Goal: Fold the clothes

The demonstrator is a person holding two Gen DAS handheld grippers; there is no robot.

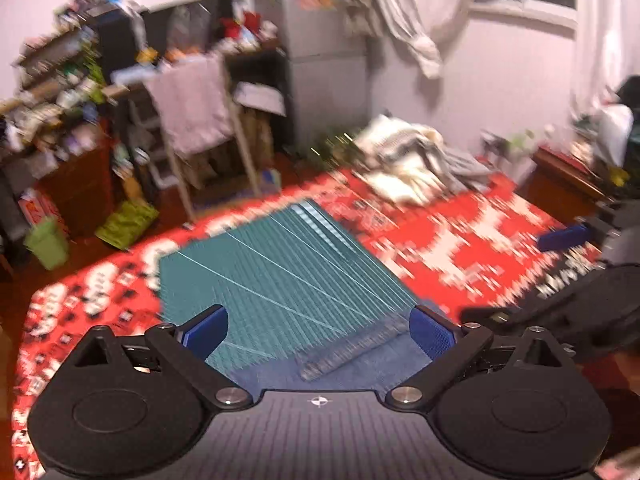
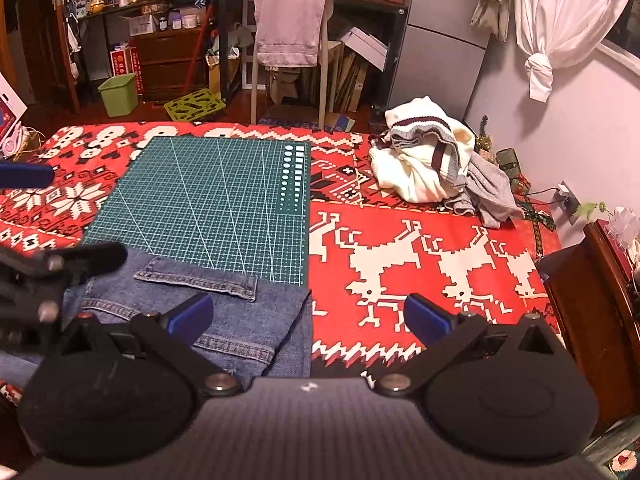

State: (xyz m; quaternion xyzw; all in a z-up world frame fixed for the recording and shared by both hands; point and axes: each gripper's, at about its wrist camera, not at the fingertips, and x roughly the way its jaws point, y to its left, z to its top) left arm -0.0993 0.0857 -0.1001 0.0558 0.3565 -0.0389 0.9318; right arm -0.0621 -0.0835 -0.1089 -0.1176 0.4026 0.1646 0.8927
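left gripper point(image 1: 318, 330): jaws spread wide, holding nothing, above the mat's near edge | jeans point(image 2: 208, 312): folded flat, lying over the near edge of the green cutting mat point(image 2: 208, 200) on the red patterned blanket point(image 2: 420, 240) | right gripper point(image 2: 308, 318): jaws released, empty, over the jeans' right edge | pile of clothes point(image 2: 432, 160): far right, well apart

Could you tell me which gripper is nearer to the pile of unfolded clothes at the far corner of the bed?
Right, I'd judge. The right gripper sits open over the jeans' right edge, on the side of the clothes pile. The left gripper, also open, hovers further left over the jeans, beyond it.
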